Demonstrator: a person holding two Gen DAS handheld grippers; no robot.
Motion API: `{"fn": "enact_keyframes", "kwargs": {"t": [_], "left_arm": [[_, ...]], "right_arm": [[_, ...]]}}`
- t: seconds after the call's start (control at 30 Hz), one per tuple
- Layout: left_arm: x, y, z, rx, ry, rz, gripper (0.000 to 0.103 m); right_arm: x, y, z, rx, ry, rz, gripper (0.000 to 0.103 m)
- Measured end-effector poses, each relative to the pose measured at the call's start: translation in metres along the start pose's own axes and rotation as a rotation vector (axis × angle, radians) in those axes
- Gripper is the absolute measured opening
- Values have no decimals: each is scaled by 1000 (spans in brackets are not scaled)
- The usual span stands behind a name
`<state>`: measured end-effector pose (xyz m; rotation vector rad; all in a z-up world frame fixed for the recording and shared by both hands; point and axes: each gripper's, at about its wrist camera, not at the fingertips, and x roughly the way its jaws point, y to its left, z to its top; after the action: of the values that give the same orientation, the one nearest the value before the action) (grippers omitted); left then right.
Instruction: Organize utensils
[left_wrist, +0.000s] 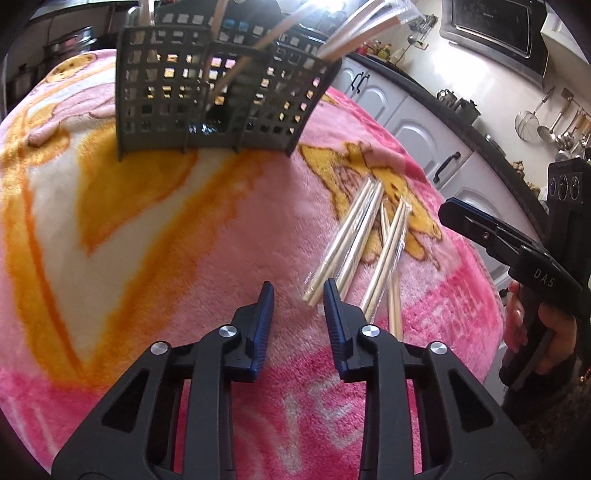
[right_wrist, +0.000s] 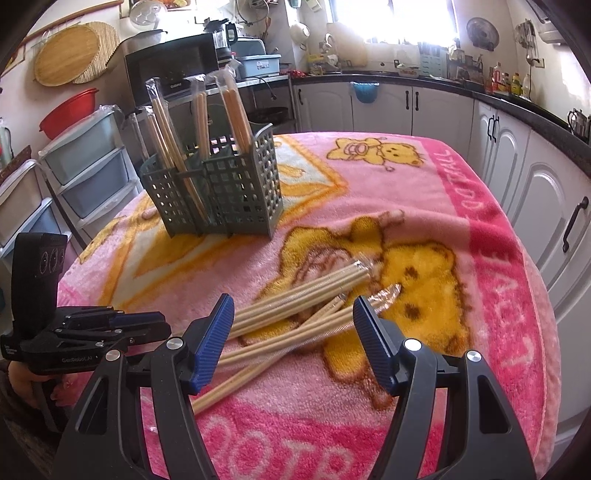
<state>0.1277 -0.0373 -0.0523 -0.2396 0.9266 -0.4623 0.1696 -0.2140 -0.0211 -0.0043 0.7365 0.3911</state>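
A grey slotted utensil caddy stands upright on the pink blanket, with several plastic-wrapped chopstick packs standing in its compartments. More wrapped chopstick packs lie crossed on the blanket. My left gripper is open and empty, just short of the near ends of the lying packs. My right gripper is open wide and empty, hovering over the lying packs; in the left wrist view it shows at the right edge.
The table is covered by a pink and yellow bear-print blanket. White kitchen cabinets and a dark counter run along the right. Plastic drawers and a microwave stand behind the caddy.
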Motion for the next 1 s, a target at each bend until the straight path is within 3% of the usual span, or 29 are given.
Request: {"fn": "enact_keyframes", "kwargs": {"t": [0.3, 0.57, 0.93, 1.0], "left_arm": [[12, -2, 1, -4, 10, 3, 12], [12, 14, 10, -76, 4, -69, 7], [3, 41, 20, -175, -27, -126, 7], [3, 46, 22, -203, -27, -146, 7]], "right_arm": [[8, -17, -7, 38, 24, -31, 64], [27, -44, -8, 98, 57, -70, 64], [62, -70, 3, 243, 119, 7, 64], [66, -71, 4, 254, 122, 17, 59]]}}
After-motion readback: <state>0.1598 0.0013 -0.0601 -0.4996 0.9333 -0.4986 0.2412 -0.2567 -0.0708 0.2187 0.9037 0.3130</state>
